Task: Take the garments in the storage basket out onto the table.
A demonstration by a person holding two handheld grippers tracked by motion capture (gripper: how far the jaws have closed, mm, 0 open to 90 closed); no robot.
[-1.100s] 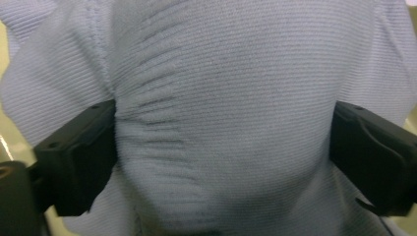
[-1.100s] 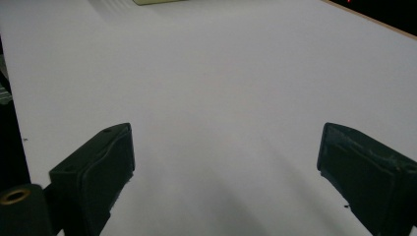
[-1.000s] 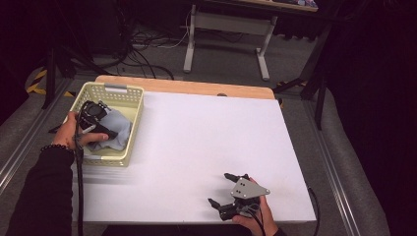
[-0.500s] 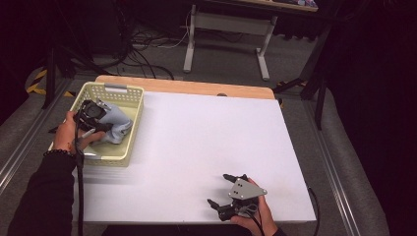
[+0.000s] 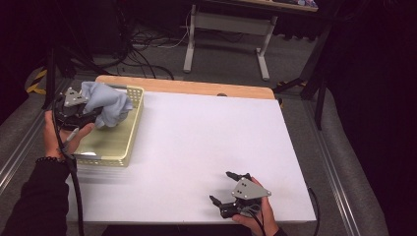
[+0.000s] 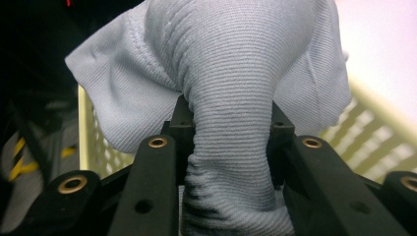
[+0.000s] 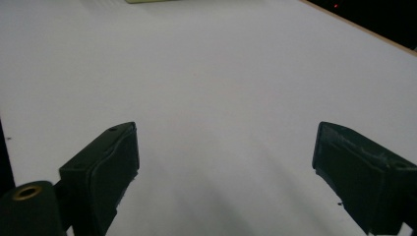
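- A pale blue cloth (image 5: 105,102) sits at the upper left of the high view, bunched and lifted above a yellow basket (image 5: 118,142).
- The left gripper (image 5: 91,114) clamps the cloth; in the left gripper view the cloth (image 6: 231,98) is pinched between both jaws.
- The basket rests on the white table (image 5: 206,147), at its left edge.
- The right gripper (image 5: 227,189) is at lower right, jaws spread wide over bare table, holding nothing.
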